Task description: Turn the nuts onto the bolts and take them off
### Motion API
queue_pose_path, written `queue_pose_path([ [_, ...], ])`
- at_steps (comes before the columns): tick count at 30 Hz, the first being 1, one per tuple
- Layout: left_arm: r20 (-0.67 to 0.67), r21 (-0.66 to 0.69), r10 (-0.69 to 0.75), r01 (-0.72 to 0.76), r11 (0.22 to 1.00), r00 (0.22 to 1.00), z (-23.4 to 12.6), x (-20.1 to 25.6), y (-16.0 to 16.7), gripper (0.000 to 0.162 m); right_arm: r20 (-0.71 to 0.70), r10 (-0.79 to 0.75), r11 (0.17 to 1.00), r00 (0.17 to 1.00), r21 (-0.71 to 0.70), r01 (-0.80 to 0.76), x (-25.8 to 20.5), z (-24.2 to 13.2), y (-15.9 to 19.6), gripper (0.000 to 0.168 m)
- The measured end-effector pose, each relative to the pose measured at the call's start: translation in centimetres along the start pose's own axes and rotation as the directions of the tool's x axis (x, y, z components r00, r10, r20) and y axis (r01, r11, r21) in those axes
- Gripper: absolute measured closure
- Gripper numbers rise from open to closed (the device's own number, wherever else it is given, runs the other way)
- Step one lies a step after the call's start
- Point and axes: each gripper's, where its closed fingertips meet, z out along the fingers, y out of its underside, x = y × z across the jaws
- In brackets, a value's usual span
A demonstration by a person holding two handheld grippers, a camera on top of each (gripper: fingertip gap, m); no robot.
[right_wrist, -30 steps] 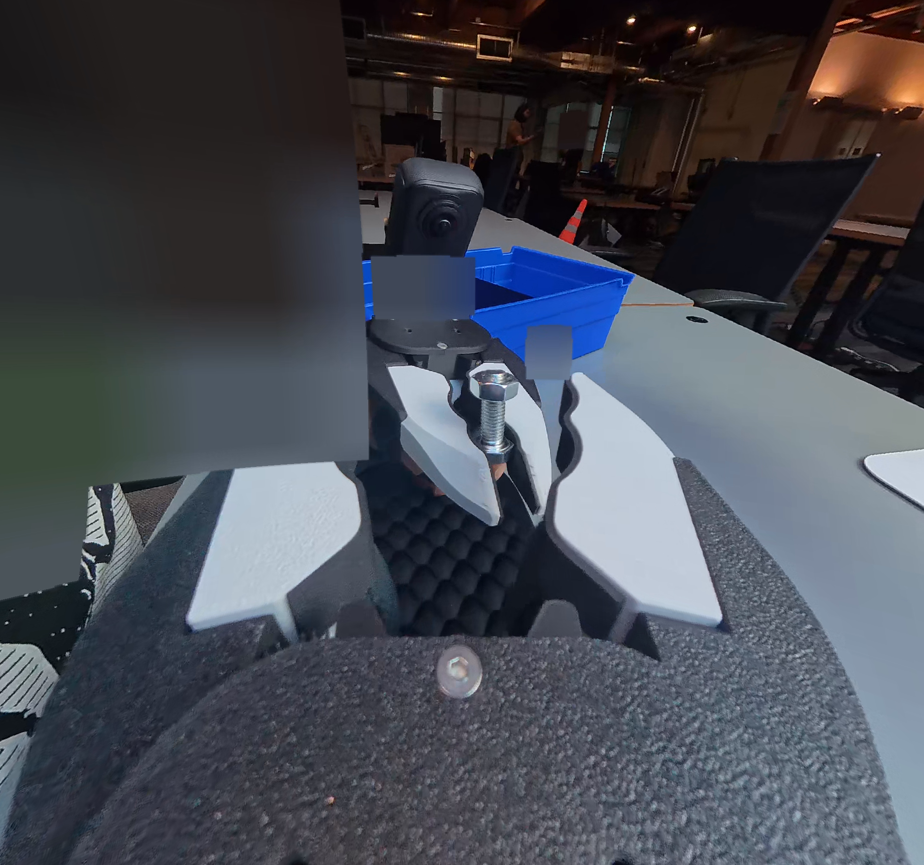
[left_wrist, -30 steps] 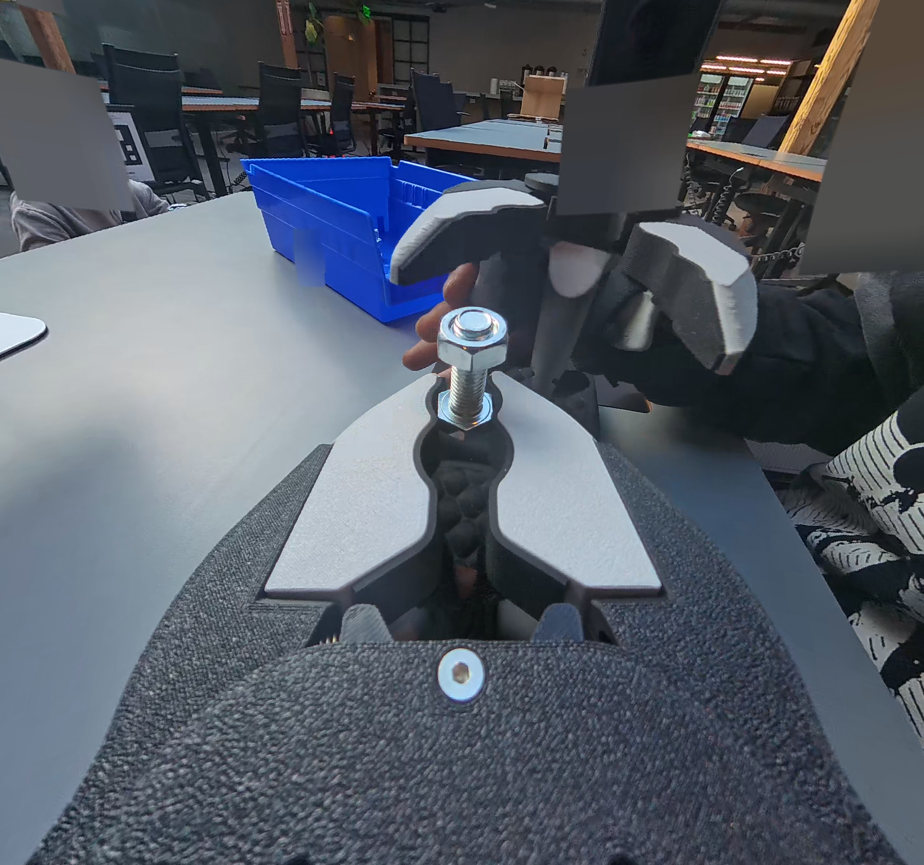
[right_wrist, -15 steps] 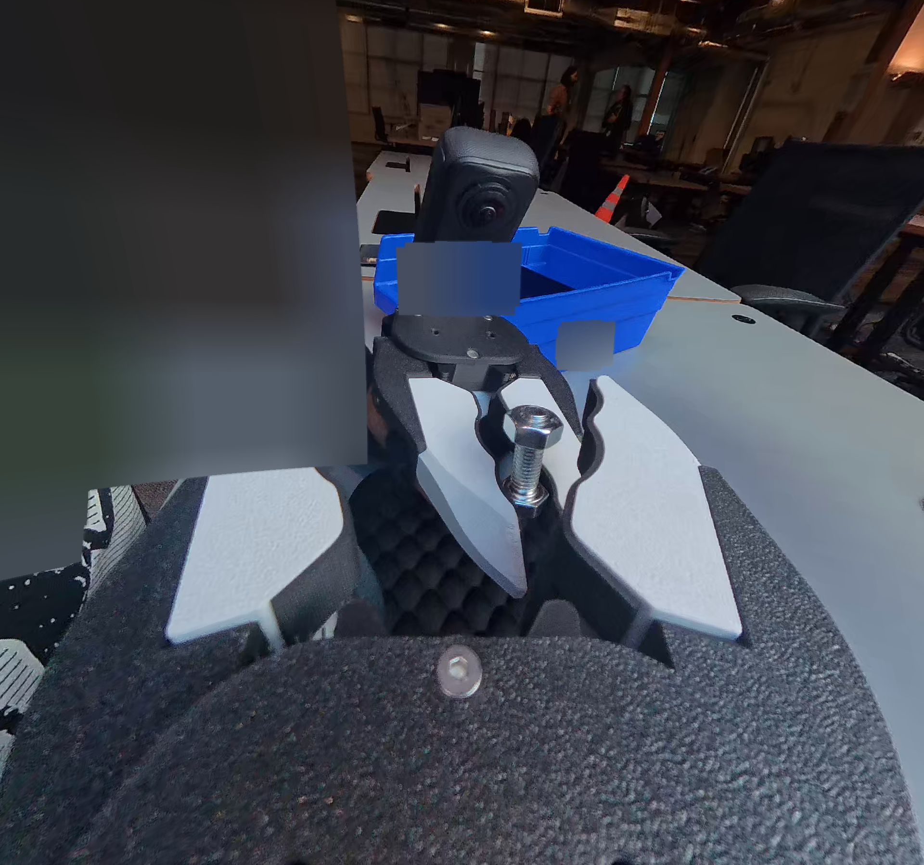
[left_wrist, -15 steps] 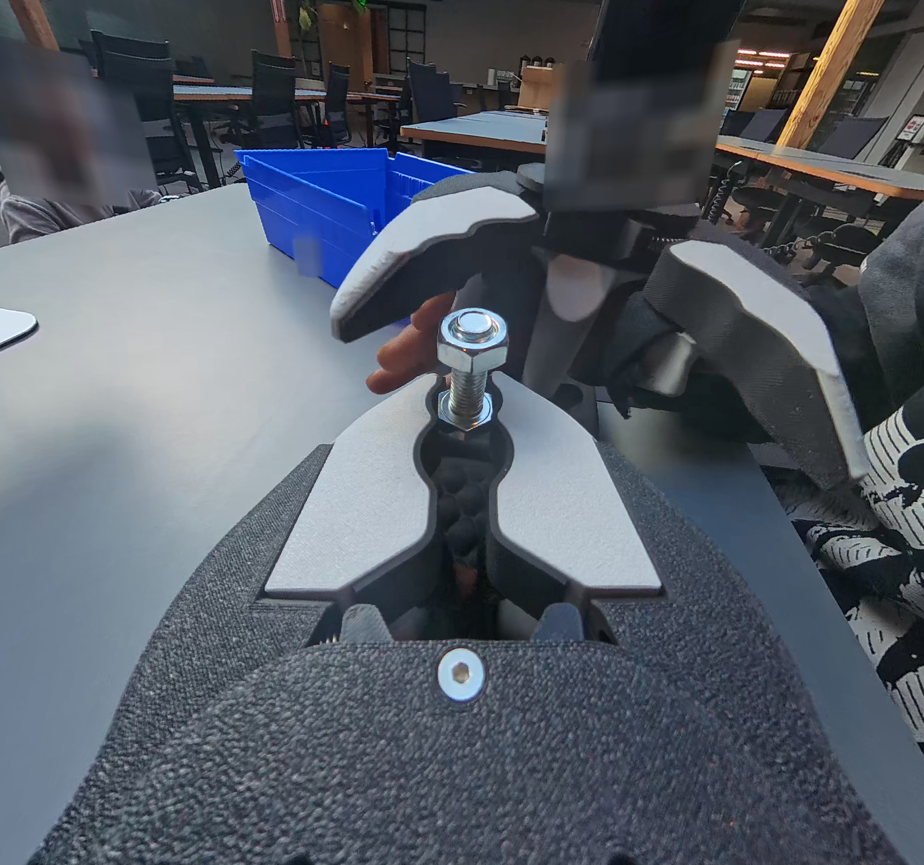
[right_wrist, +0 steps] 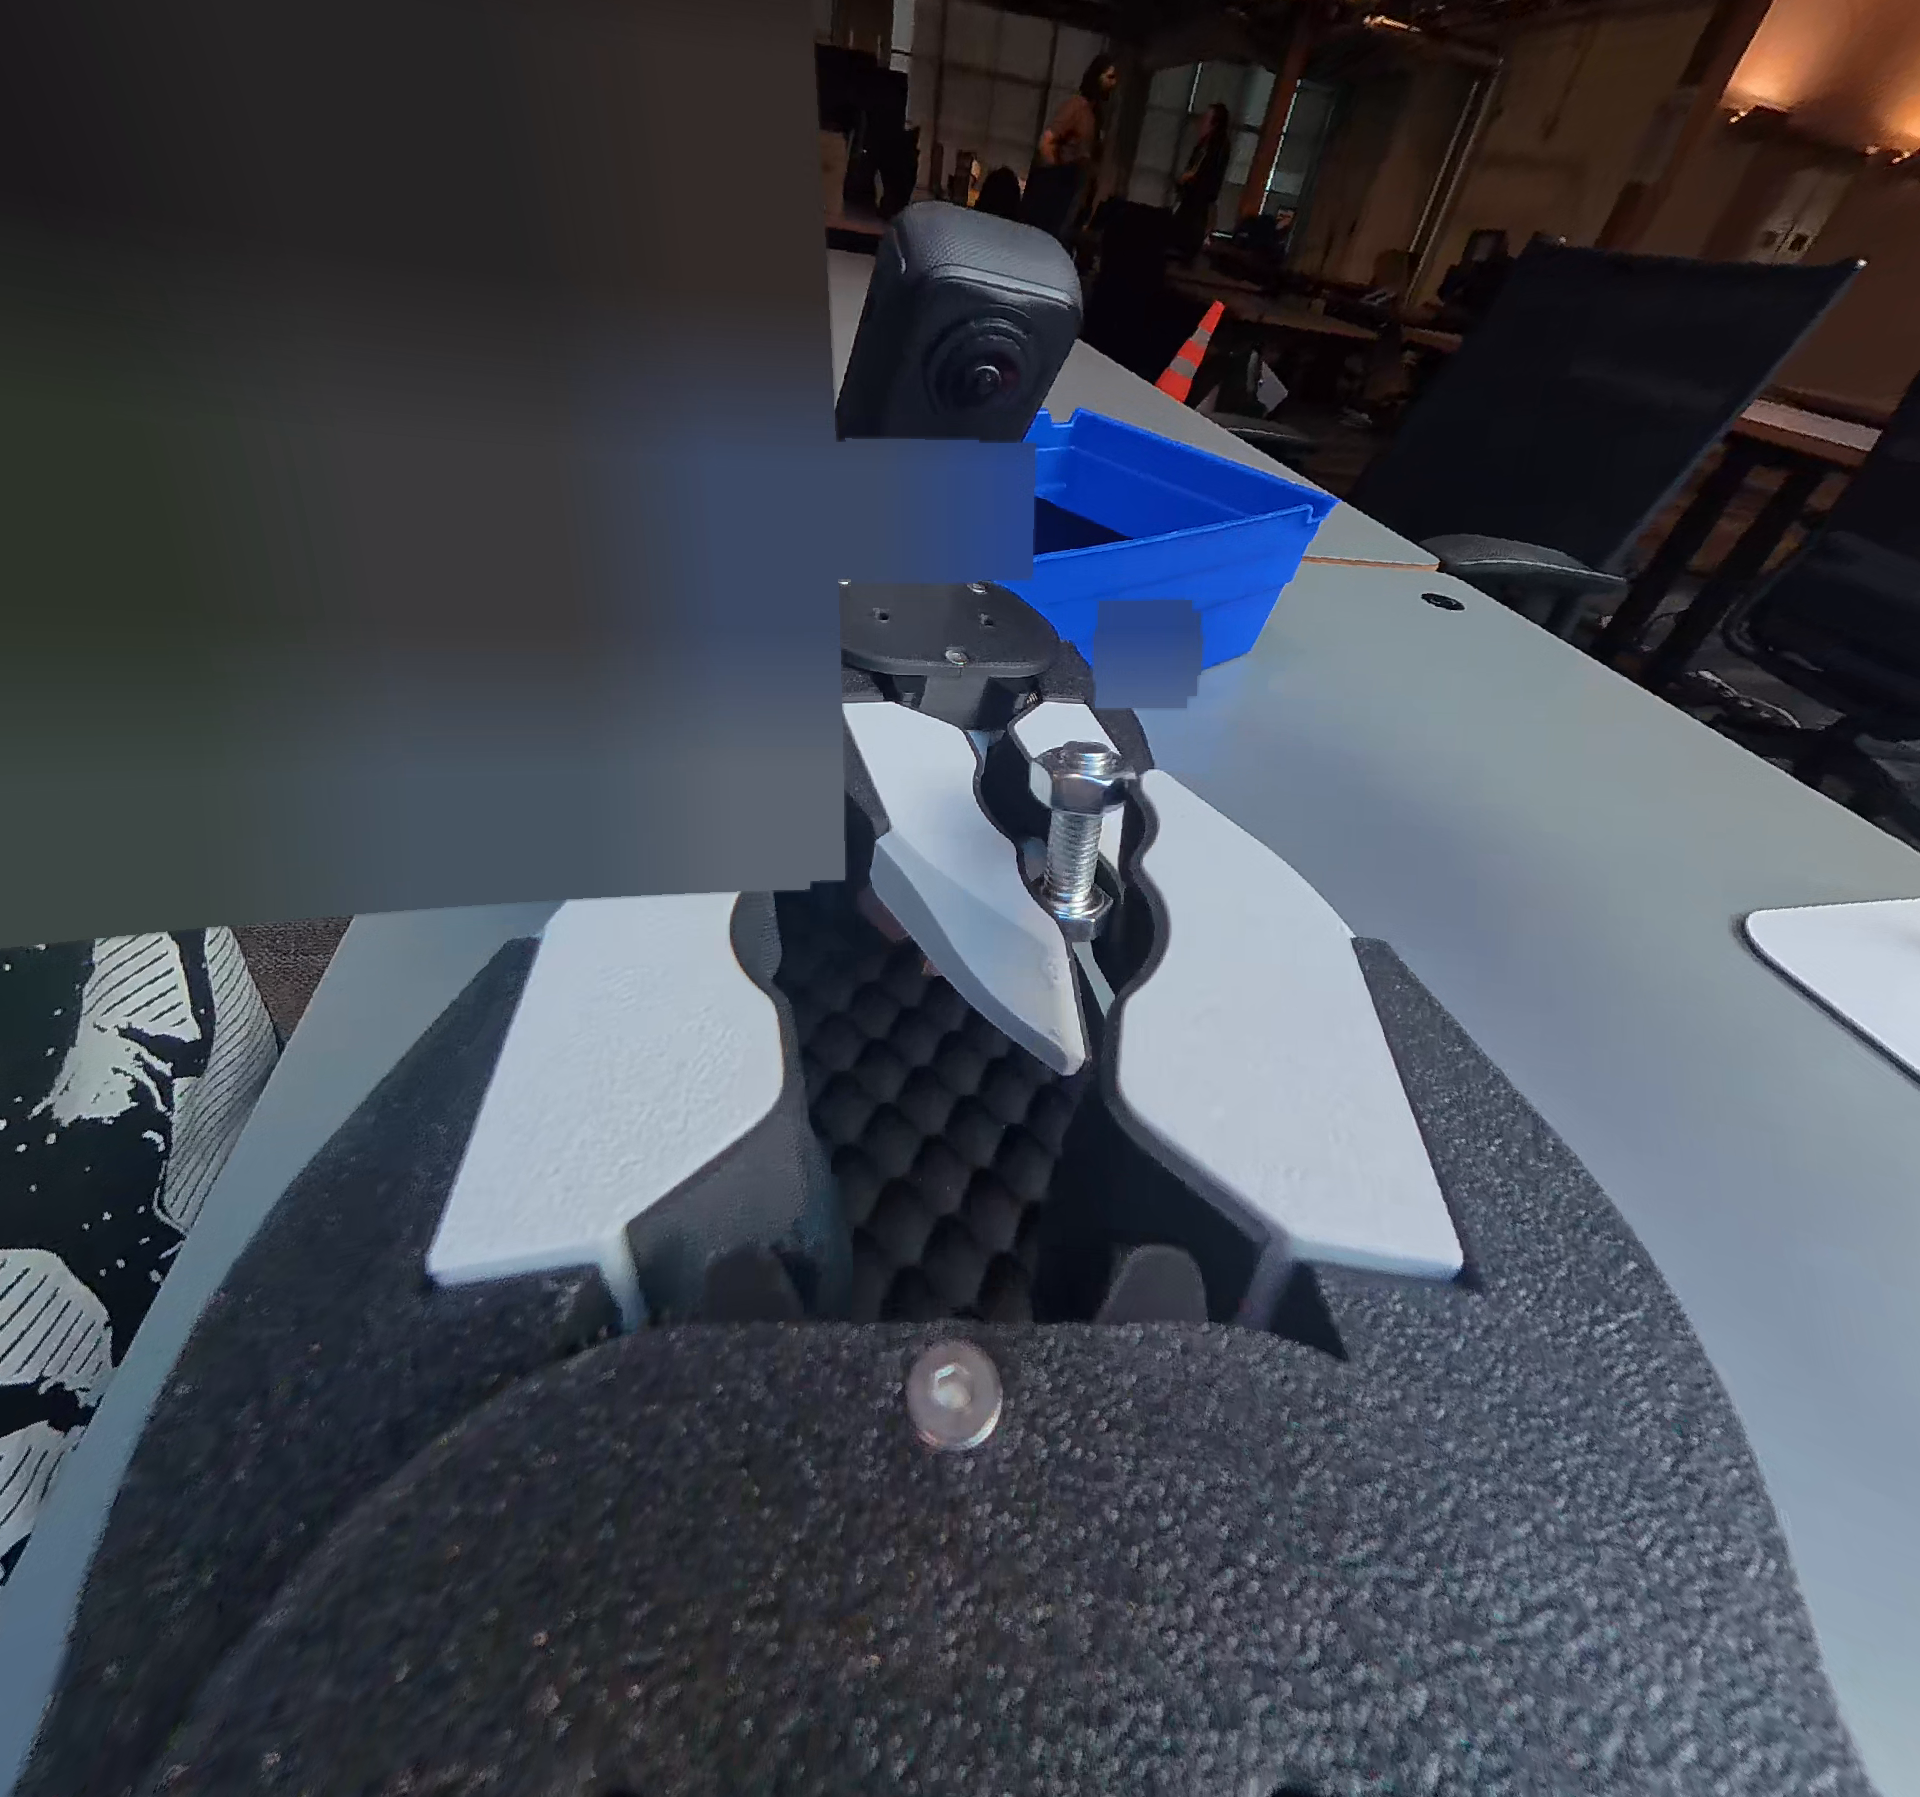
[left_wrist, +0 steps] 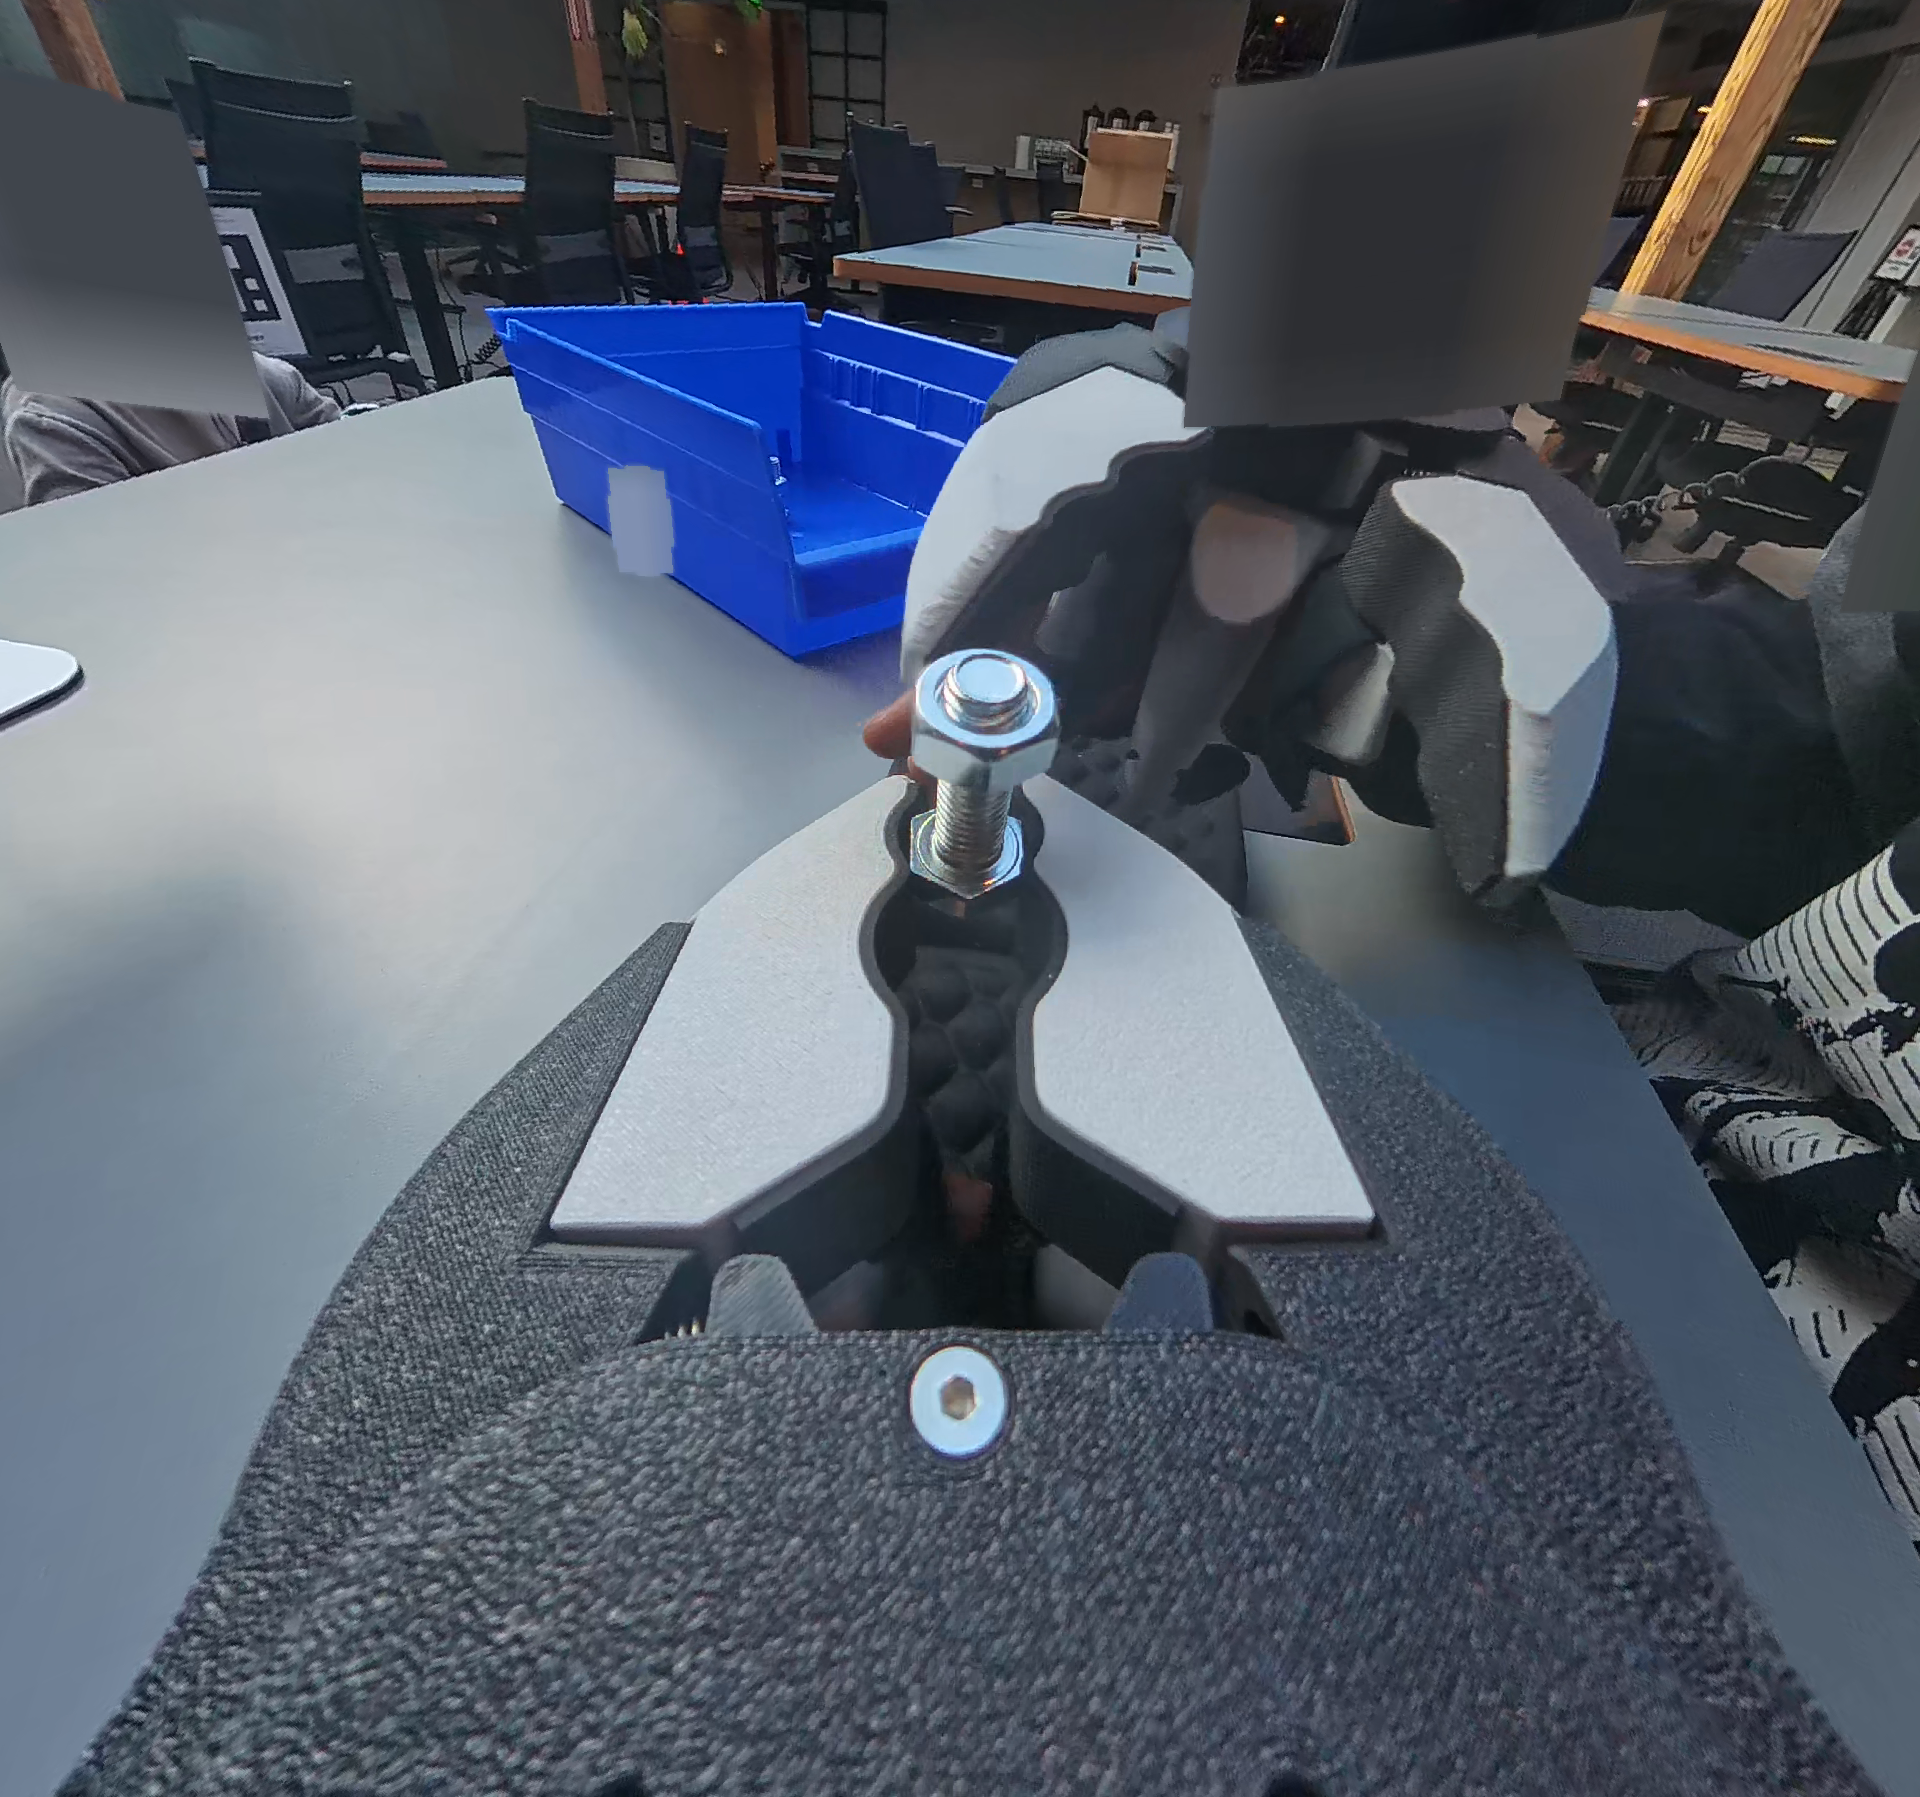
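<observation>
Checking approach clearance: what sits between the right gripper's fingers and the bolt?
Nothing; right gripper open around bolt, with clear gaps in the left wrist view.

Bolt (right_wrist: 1078, 838) (upright) between open fingers (right_wrist: 1262, 1041)

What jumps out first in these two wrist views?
The shiny bolt standing upright, head up, with its nut pinched at the tips of the left gripper. Just behind it, the right gripper faces it with fingers spread wide. Farther back on the grey table sits a bright blue bin.
</observation>
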Motion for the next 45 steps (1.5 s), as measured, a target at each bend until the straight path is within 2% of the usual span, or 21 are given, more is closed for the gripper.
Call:
queue_pose_path([
  [3, 0.001, 0.0, 0.002, -0.002, 1.0, 1.0, 0.0, 0.0, 0.0, 0.147, -0.003, -0.003, 1.0, 1.0, 0.019, 0.003, -0.1, -0.7, -0.2, 0.133],
  [6, 0.0, 0.001, 0.0, 0.0, 1.0, 1.0, 0.0, 0.0, 0.0, 0.147, -0.018, -0.009, 0.999, 1.0, 0.036, 0.01, 0.2, -1.3, -0.5, 0.147],
  [8, -0.001, -0.001, 0.003, -0.003, 1.0, 1.0, 0.0, 0.0, 0.0, 0.147, -0.059, -0.008, 0.998, 0.998, 0.063, 0.012, 1.0, -1.5, -1.0, 0.141],
  [10, -0.002, -0.001, 0.004, -0.004, 1.0, 1.0, 0.0, 0.0, 0.0, 0.147, -0.075, 0.002, 0.996, 0.997, 0.086, 0.005, 1.6, -1.3, -1.3, 0.12],
  [14, -0.005, -0.003, 0.005, -0.005, 1.0, 1.0, 0.0, 0.1, 0.0, 0.147, -0.006, 0.017, 0.999, 1.0, 0.046, -0.017, 1.3, 0.4, -0.9, 0.085],
  [17, -0.008, -0.005, 0.007, -0.007, 1.0, 1.0, 0.0, 0.2, 0.1, 0.147, 0.059, 0.016, 1.0, 0.998, 0.003, -0.016, 0.7, 1.9, -0.3, 0.076],
  [22, -0.011, -0.008, 0.008, -0.008, 1.0, 1.0, 0.1, 0.2, 0.1, 0.147, 0.134, -0.013, 0.998, 0.991, -0.057, 0.02, -0.4, 3.4, 0.3, 0.077],
  [26, -0.01, -0.006, 0.005, -0.005, 1.0, 1.0, 0.0, 0.2, 0.1, 0.147, 0.132, -0.026, 0.997, 0.991, -0.074, 0.036, -0.4, 3.1, 0.5, 0.086],
  [34, -0.009, -0.006, 0.004, -0.004, 1.0, 1.0, 0.1, 0.1, 0.1, 0.147, 0.048, -0.005, 0.999, 0.999, -0.042, 0.007, 0.5, 0.7, 0.0, 0.115],
  [39, -0.008, -0.005, 0.004, -0.004, 1.0, 1.0, 0.0, 0.1, 0.1, 0.147, 0.019, -0.015, 0.999, 1.0, -0.041, 0.016, 0.9, -1.0, 0.0, 0.145],
  [41, -0.008, -0.007, 0.005, -0.005, 1.0, 1.0, 0.1, 0.1, 0.1, 0.147, -0.047, -0.013, 0.999, 0.999, -0.039, 0.011, 2.0, -1.1, -0.2, 0.144],
  [43, -0.008, -0.01, 0.008, -0.008, 1.0, 1.0, 0.1, 0.2, 0.1, 0.147, -0.06, -0.02, 0.998, 0.998, -0.064, 0.016, 2.3, -0.6, -0.3, 0.129],
  [45, -0.007, -0.009, 0.008, -0.008, 1.0, 1.0, 0.1, 0.2, 0.1, 0.147, -0.038, -0.046, 0.992, 0.998, -0.122, 0.041, 2.0, 0.3, 0.1, 0.122],
])
